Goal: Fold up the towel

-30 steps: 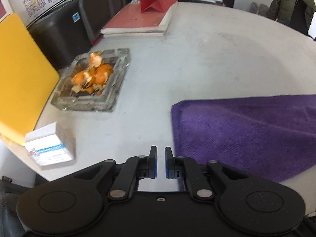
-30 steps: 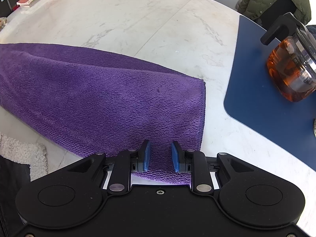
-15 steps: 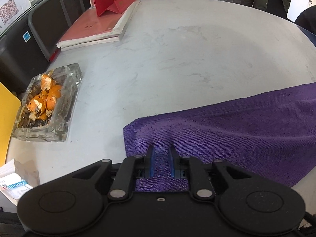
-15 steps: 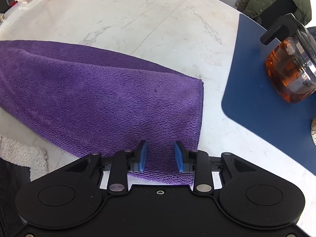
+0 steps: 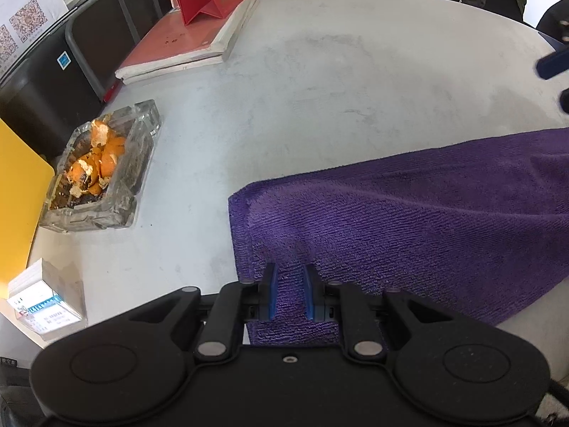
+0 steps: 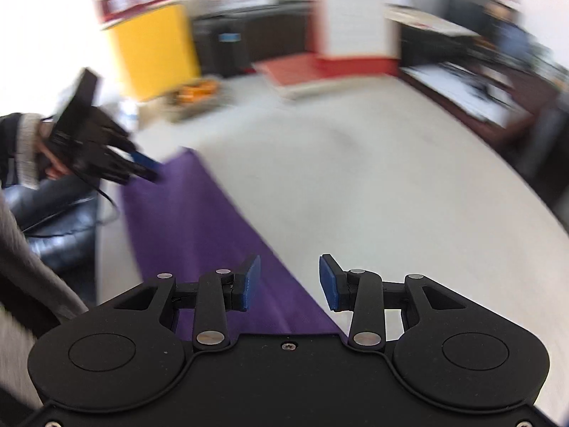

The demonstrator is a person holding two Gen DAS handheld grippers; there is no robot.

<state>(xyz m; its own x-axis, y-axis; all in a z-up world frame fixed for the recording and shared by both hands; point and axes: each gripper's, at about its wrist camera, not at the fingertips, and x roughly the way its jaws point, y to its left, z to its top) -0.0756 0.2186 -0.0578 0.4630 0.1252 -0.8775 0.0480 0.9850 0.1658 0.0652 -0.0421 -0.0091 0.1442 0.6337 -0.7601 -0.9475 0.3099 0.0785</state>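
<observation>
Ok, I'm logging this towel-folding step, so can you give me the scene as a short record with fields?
towel: purple, spread as a long strip on the table
left gripper: over the towel's near corner, jaws slightly apart, no cloth visibly pinched
right gripper: over the towel's edge, jaws opening, nothing between them
nearby: glass dish of orange peel, left of the towel, apart from it
right wrist view: blurred
</observation>
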